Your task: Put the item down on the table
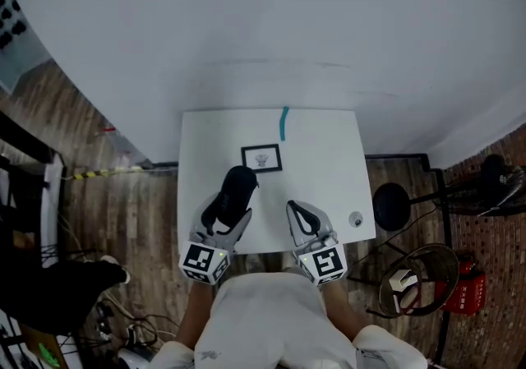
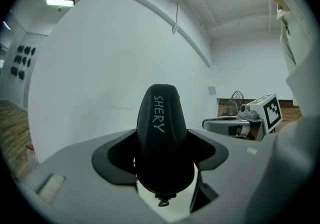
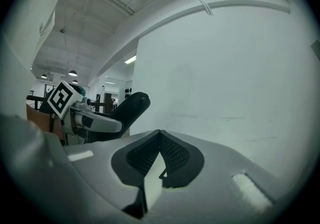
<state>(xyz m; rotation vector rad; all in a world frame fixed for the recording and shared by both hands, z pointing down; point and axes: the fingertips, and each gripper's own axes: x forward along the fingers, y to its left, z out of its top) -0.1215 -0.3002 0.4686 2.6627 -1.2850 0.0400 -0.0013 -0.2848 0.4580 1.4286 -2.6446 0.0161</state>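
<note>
Black item (image 2: 159,133): white lettering "SHERY", running up its face.
Framed card (image 1: 261,158): print too small to read.

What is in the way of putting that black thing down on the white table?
Nothing visible. The black item, in the left hand-held gripper, is over bare table; a small framed card lies just beyond its tip.

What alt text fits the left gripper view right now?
The left gripper clamps a black oval case lettered SHERY, standing upright between its jaws before a white wall. At right, the right gripper and its marker cube show.
</note>
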